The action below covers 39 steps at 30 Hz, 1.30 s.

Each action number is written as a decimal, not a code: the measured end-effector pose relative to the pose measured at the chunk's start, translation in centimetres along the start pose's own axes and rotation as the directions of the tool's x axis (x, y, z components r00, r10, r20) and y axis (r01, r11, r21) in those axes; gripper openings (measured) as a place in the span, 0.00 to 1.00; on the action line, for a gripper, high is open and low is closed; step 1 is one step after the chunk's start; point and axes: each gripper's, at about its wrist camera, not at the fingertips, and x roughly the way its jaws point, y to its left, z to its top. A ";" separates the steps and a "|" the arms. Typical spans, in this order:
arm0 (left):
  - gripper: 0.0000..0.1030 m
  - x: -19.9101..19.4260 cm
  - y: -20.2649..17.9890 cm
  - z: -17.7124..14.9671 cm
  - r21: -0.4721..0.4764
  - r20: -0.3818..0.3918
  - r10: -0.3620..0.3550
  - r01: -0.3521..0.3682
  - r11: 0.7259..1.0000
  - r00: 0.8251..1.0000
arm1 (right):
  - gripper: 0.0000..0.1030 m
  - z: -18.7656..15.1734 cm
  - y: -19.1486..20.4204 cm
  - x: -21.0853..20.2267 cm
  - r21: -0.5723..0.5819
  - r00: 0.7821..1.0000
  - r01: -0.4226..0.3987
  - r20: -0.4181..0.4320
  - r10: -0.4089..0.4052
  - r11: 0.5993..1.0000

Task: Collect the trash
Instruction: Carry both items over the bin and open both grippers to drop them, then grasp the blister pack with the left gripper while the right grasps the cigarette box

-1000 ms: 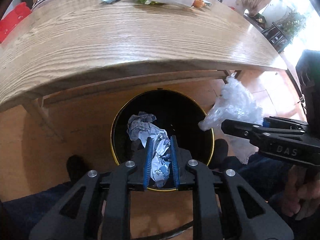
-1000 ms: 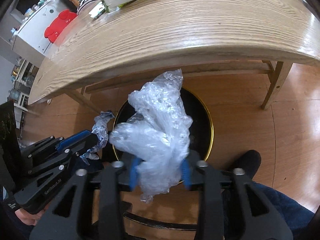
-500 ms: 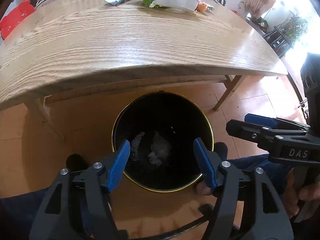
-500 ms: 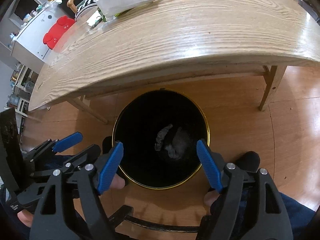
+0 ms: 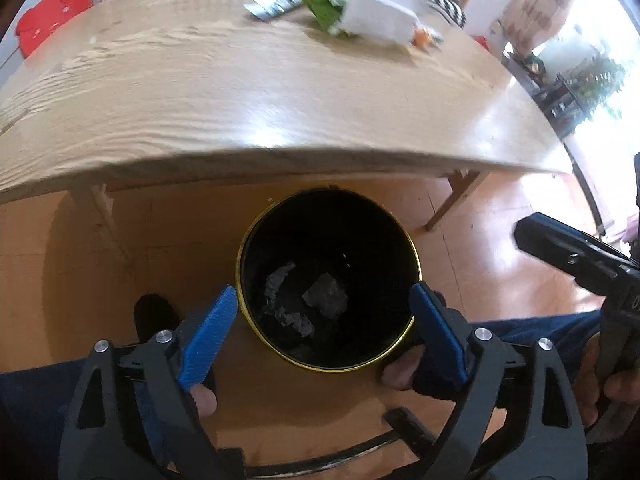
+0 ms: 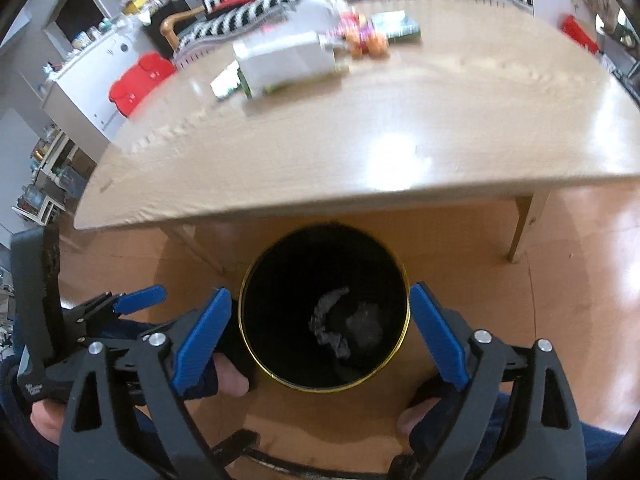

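Left wrist: table (image 5: pixel 240 112) edge overhangs bin (image 5: pixel 408 240); wrappers (image 5: pixel 332 8) above.

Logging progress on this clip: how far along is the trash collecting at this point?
Done: crumpled paper and a plastic wad lie at the bottom of the bin. In hand: nothing; the left gripper and right gripper are opening, empty, above it. Left: wrappers and a white box on the table, if those count as trash.
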 end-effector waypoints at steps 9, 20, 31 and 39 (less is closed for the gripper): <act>0.88 -5.2 2.2 7.7 0.007 0.145 0.064 -0.066 0.998 0.987 | 0.89 6.2 -1.3 -3.5 -0.008 0.994 0.023 0.110 -0.022 1.000; 0.88 0.1 4.5 19.9 0.118 0.147 0.173 -0.191 0.974 0.974 | 0.89 19.9 -7.2 -0.1 0.135 0.990 0.075 0.109 -0.090 0.988; 0.91 7.0 3.1 23.5 0.276 0.103 0.148 -0.171 0.946 0.984 | 0.89 28.6 -9.1 10.7 0.096 0.983 0.181 -0.029 -0.179 0.979; 0.91 8.2 3.6 25.9 0.282 0.145 0.123 -0.160 0.946 0.982 | 0.90 30.4 -9.1 17.6 0.036 0.963 0.249 -0.117 -0.243 0.968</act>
